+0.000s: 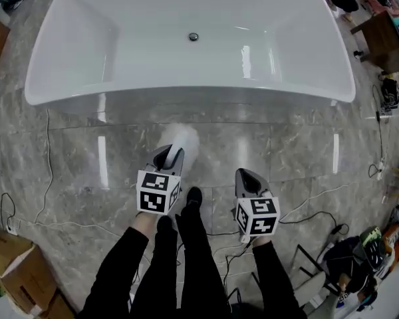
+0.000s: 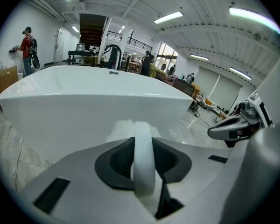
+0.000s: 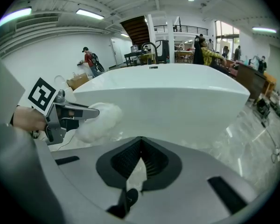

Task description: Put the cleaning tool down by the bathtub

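Note:
A white bathtub fills the top of the head view, with marble floor in front of it. My left gripper is shut on the cleaning tool, a white handle with a fluffy white head. The head hangs just above the floor, close to the tub's near wall. My right gripper hovers beside it to the right, shut with nothing in it. In the right gripper view, the left gripper and fluffy head show at the left, before the tub.
Thin cables trail over the floor at left and right. Cardboard boxes sit at bottom left, bags and gear at bottom right, wooden furniture at top right. My legs stand just behind the grippers. People stand far beyond the tub.

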Action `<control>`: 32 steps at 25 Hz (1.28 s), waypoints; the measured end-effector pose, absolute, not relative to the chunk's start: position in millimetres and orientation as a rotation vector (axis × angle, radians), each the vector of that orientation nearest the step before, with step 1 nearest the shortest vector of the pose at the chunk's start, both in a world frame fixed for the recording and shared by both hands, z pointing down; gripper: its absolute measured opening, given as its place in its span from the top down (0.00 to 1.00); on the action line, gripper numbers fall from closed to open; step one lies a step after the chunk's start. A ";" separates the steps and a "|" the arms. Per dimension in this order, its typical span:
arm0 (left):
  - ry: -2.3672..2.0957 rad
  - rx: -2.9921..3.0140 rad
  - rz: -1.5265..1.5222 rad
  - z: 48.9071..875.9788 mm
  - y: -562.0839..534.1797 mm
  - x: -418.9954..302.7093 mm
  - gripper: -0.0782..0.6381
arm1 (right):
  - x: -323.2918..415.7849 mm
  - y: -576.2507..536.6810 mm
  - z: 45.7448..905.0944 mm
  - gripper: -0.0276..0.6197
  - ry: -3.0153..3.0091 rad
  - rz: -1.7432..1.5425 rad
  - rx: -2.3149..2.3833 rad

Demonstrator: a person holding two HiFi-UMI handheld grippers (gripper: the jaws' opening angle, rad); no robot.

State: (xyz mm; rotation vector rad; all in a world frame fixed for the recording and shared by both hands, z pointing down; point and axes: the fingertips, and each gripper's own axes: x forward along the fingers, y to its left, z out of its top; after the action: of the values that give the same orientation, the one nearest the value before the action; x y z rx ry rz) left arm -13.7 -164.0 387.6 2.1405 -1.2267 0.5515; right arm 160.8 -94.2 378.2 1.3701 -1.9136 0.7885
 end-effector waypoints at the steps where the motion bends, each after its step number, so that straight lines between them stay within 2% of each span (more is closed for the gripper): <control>1: -1.222 2.148 0.558 398.4 -166.9 -11.7 0.75 | 161.4 -97.5 389.2 0.96 -1.914 0.788 1.369; 15: -1.235 2.158 0.542 554.6 -195.3 -3.8 0.75 | 164.0 -130.5 541.3 0.96 -1.942 0.745 1.375; 32: -1.243 2.200 0.560 692.1 -214.3 3.2 0.75 | 160.5 -151.6 662.8 0.96 -2.015 0.678 1.373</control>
State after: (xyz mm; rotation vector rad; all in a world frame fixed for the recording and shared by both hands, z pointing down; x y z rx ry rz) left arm 3.2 -214.3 692.1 2.2001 -1.2425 0.5605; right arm 160.5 -151.6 662.8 1.3731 -2.0148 0.6778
